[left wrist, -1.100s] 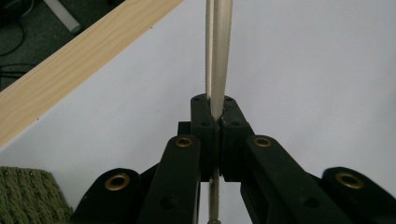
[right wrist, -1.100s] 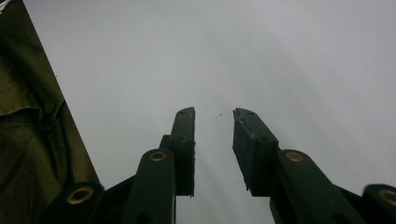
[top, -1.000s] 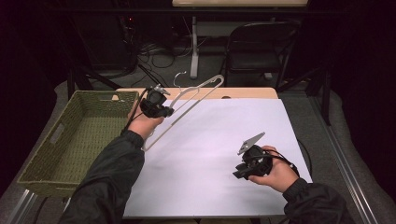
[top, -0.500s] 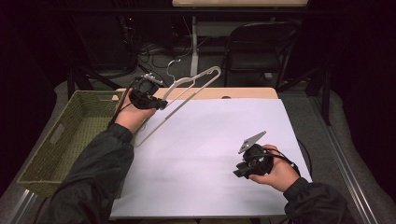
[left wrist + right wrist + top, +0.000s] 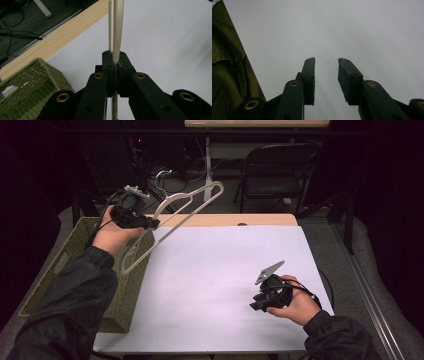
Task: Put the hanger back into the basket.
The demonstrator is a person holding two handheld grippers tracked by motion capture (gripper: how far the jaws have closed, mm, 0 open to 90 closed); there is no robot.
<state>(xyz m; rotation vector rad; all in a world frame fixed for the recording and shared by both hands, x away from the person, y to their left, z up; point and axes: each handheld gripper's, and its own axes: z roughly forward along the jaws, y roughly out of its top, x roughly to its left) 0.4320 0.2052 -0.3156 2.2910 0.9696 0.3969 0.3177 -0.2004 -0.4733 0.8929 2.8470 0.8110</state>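
Our left tool [image 5: 150, 223] grips the pale plastic hanger [image 5: 175, 215] above the green woven basket [image 5: 55, 270]; dropping it in remains. Our right tool [image 5: 256, 304], its jaws just opening, holds nothing.

We list: sheet [image 5: 215, 270] on the table [image 5: 235, 220], basket [image 5: 75, 270] at its left edge, hanger [image 5: 170, 215] in our left gripper [image 5: 150, 223] above the basket's near-sheet rim, right gripper [image 5: 256, 304] over the sheet's right part, chair [image 5: 275, 175] behind the table.

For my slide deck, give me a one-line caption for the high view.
Left gripper lifts a white hanger above a green basket; right gripper rests open on the white table.
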